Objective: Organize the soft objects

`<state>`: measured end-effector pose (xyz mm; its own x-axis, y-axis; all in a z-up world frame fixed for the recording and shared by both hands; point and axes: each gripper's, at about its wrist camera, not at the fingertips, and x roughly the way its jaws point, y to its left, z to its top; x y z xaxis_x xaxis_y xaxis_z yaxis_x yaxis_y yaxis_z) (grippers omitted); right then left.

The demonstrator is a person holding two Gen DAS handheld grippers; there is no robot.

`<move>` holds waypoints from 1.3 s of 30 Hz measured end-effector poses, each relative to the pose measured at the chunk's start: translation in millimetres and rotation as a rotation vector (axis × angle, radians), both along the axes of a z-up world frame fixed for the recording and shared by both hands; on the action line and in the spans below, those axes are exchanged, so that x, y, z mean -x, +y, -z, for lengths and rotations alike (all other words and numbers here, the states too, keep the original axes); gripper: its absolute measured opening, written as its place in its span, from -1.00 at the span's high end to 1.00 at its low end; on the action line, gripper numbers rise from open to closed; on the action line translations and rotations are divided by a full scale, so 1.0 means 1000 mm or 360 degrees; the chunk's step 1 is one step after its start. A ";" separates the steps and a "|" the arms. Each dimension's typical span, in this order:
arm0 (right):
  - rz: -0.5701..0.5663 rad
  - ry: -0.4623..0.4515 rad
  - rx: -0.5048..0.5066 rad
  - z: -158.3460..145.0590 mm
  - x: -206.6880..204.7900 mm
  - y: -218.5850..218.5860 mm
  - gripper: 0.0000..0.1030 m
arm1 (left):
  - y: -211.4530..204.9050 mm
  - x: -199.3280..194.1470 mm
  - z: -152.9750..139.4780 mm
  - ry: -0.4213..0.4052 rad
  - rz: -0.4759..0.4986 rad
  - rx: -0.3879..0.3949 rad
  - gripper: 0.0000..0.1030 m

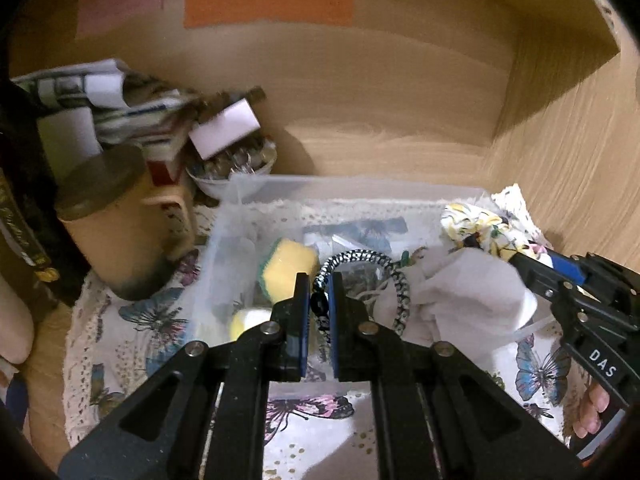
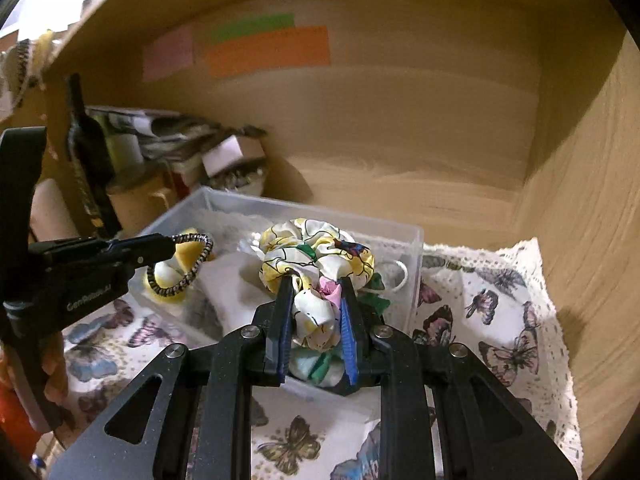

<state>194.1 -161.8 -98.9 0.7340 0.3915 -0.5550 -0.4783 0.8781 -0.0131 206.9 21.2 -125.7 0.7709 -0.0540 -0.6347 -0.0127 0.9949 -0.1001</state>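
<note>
Clamping a braided hair tie [image 1: 362, 280], left hand-held gripper [image 1: 319, 292], right hand-held gripper [image 2: 316, 300] pinching floral scrunchie [image 2: 316, 256], over clear bin [image 2: 280, 204]

Clear plastic bin [image 2: 416, 240] sits on the butterfly-print cloth, holding a yellow/green sponge [image 1: 286, 266], white cloth [image 1: 472, 292] and a second yellow sponge [image 1: 246, 320] near its front-left corner. Black-and-white braided hair tie [image 1: 368, 276] is pinched at its beaded end in the left hand-held gripper [image 1: 319, 312], loop arcing up over the bin. Floral satin scrunchie [image 2: 316, 256], cream with yellow, green and pink print, is clamped in the right hand-held gripper [image 2: 314, 320] above the bin's right side.
</note>
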 end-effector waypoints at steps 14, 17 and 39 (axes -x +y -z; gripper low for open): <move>0.0055 0.0030 0.0043 0.007 0.002 -0.008 -0.01 | -0.002 0.012 -0.003 -0.0001 0.0032 -0.0016 0.64; 0.0040 0.0015 0.0005 0.000 0.011 -0.013 -0.09 | -0.004 0.026 -0.014 -0.0048 0.0048 -0.0013 0.52; -0.0113 -0.0536 -0.0274 -0.095 0.133 -0.031 -0.67 | -0.012 0.166 -0.121 -0.0686 -0.0036 -0.0067 -0.28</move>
